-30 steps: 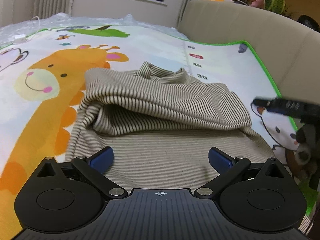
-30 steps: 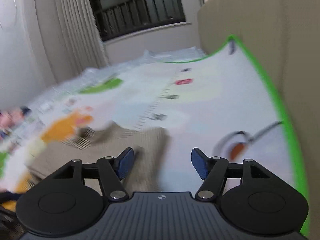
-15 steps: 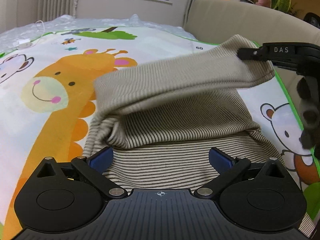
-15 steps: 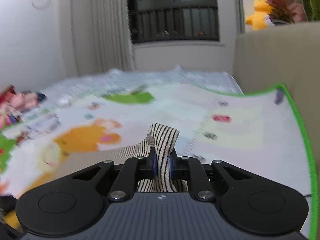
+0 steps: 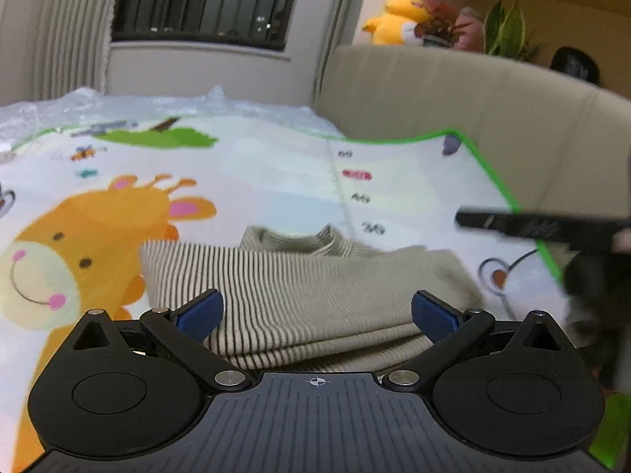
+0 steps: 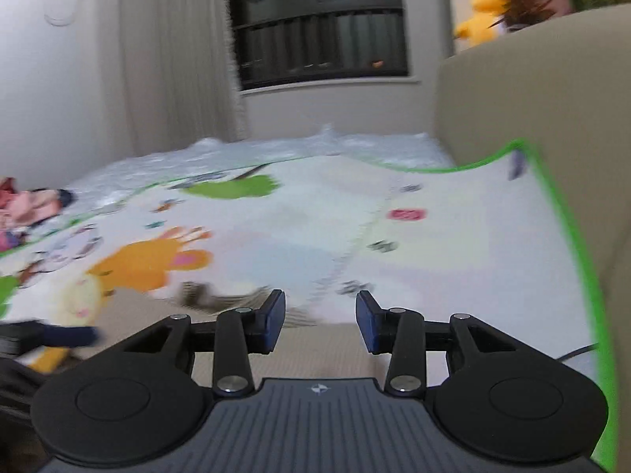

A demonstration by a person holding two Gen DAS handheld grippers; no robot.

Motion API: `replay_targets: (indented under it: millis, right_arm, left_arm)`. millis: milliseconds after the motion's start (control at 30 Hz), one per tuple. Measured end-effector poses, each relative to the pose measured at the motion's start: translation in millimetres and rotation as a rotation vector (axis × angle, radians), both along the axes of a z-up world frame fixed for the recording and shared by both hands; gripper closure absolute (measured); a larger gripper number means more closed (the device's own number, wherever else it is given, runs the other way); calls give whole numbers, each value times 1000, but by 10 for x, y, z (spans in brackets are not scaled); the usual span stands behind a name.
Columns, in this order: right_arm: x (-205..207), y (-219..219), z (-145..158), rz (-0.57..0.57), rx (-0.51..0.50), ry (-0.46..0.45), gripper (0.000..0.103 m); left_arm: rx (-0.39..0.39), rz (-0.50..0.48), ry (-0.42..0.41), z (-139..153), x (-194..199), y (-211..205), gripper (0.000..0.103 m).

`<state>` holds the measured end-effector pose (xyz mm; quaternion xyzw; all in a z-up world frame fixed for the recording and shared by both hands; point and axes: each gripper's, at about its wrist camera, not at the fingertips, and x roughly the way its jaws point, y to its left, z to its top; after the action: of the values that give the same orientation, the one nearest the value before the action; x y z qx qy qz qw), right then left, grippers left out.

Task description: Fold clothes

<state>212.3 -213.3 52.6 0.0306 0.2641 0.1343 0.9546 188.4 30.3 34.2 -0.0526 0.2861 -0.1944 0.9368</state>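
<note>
A beige striped garment (image 5: 307, 295) lies folded over itself on the giraffe play mat (image 5: 256, 173). My left gripper (image 5: 315, 311) is open and empty, just in front of the garment's near edge. My right gripper (image 6: 319, 321) is open and empty, low over the garment's right part (image 6: 315, 347). In the left wrist view the right gripper shows as a blurred black bar (image 5: 544, 228) at the right. In the right wrist view the left gripper (image 6: 51, 335) is a blurred dark shape at the far left.
A beige sofa back (image 5: 453, 94) rises behind the mat's green edge (image 5: 497, 181). A yellow plush duck (image 5: 394, 15) and plants stand on the ledge above. Crinkled plastic sheet (image 5: 118, 102) lies beyond the mat. Colourful clothes (image 6: 27, 209) sit at far left.
My right gripper let go of the striped fabric it held raised and opened. The lifted layer now lies flat on the garment. Both grippers tilted up.
</note>
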Motion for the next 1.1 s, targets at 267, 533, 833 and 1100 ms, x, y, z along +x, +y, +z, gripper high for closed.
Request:
replay_targets:
  millis: [267,533,833,1100]
  right_arm:
    - [50,198,-624,85,-92,121,49]
    - [-183,272,-698,57,-151,14,48]
    - [-170,275,-686,49,-127,1,48]
    - [-188,252,-705,43,-107,-15,48]
  left_arm:
    - [48,38,44,-325,153,83,0]
    - [105,35,-16,-390,71,2,0]
    - [98,31,-24,-386,54,15,0]
    - [81,27,-35,-394,37,40,0]
